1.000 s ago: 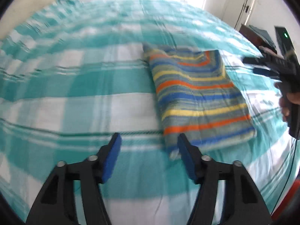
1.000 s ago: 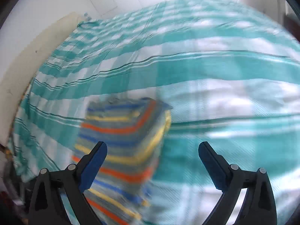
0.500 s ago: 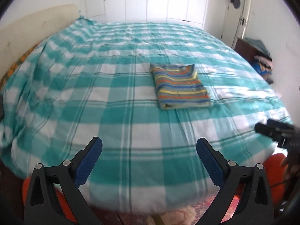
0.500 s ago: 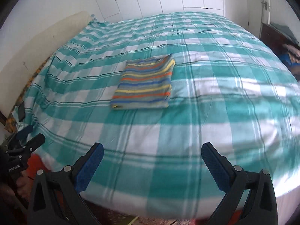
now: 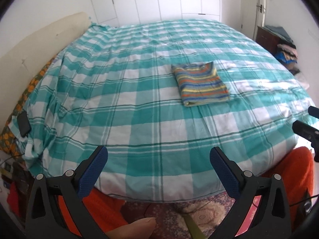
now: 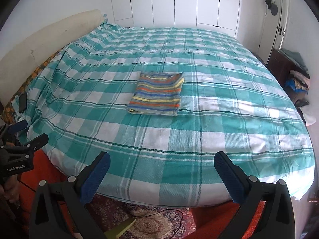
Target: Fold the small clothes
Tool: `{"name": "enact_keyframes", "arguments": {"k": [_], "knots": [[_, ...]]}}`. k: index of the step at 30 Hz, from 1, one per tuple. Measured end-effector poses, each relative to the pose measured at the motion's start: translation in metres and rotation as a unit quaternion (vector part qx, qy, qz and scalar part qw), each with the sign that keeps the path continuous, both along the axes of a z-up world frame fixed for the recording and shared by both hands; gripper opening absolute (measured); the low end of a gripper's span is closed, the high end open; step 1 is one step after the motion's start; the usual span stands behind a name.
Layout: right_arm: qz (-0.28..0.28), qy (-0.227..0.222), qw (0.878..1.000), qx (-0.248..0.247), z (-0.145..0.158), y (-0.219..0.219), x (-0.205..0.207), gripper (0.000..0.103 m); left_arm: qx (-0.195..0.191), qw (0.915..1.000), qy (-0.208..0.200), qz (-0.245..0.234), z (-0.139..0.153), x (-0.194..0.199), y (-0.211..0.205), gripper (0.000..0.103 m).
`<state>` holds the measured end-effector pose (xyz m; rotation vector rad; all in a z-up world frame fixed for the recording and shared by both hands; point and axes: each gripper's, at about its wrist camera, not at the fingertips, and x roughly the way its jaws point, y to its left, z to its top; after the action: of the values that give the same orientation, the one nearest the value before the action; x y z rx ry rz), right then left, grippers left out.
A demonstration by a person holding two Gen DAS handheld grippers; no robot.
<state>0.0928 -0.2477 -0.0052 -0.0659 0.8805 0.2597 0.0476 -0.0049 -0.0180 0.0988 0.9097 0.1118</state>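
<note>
The jaws of the left gripper [image 5: 158, 169] stand wide apart with nothing between them, and they have just been opening. The jaws of the right gripper [image 6: 161, 176] stand wide apart too, and they hold nothing. Both grippers hang near the front edge of the bed [image 6: 219, 139], well apart from the cloth. There is one folded striped shirt [image 6: 157, 94] on the bed, lying flat near the middle. It has blue, orange, yellow and grey stripes. Its long side runs from the front of the bed toward the far end, tilted a little. The stripes run across it. One dark thing, maybe a phone [image 5: 24, 123], lies at the left side of the bed. One pile of clothes [image 6: 298, 81] sits far to the right.
</note>
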Motion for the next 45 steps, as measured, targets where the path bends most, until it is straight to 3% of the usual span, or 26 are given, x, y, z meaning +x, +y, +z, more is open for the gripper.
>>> {"name": "enact_keyframes", "arguments": {"k": [14,24,30,45], "knots": [[0.015,0.007,1.000,-0.018,-0.002,0.011,-0.012,0.103,0.002,0.9999,0.011,-0.001,0.019,-0.004,-0.007,0.102],[0.024,-0.032,0.999,-0.030,0.027,0.020,-0.021,0.103,-0.007,0.9997,0.007,0.022,0.026,-0.008,0.005,0.102],[0.027,-0.016,0.999,-0.034,0.018,0.024,-0.019,0.103,-0.012,0.9996,0.016,0.021,0.022,-0.006,0.007,0.102],[0.019,-0.039,0.998,-0.045,0.034,0.019,-0.030,0.103,0.011,0.9993,-0.012,0.034,0.035,-0.014,0.007,0.102]]}}
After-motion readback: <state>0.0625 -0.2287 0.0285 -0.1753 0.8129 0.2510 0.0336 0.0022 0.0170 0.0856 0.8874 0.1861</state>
